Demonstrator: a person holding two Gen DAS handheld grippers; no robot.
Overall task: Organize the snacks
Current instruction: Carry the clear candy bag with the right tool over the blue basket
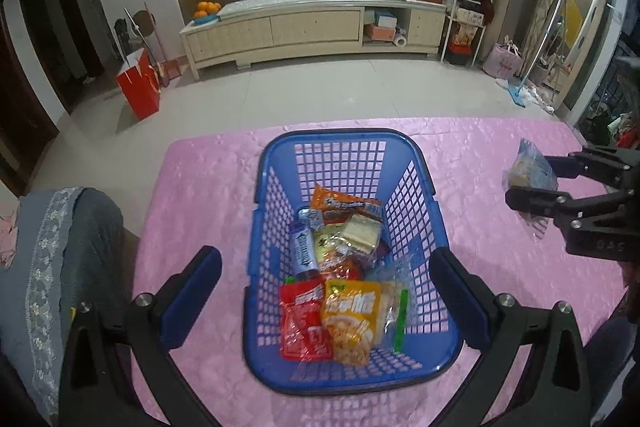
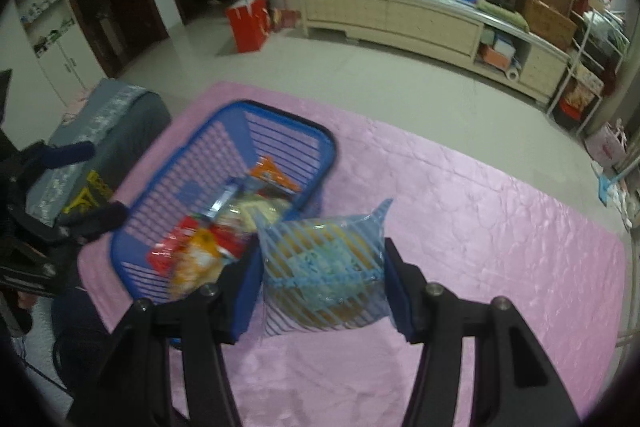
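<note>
A blue plastic basket stands on the pink tablecloth and holds several snack packets, among them a red one, a yellow one and an orange one. My left gripper is open, its fingers on either side of the basket's near end. My right gripper is shut on a blue-striped clear snack bag and holds it above the cloth, just right of the basket. In the left wrist view the right gripper holds that bag at the far right.
A chair with a grey cover stands at the table's left. Beyond the table are a tiled floor, a red paper bag and a long cream cabinet. A shelf rack and clutter stand at the right.
</note>
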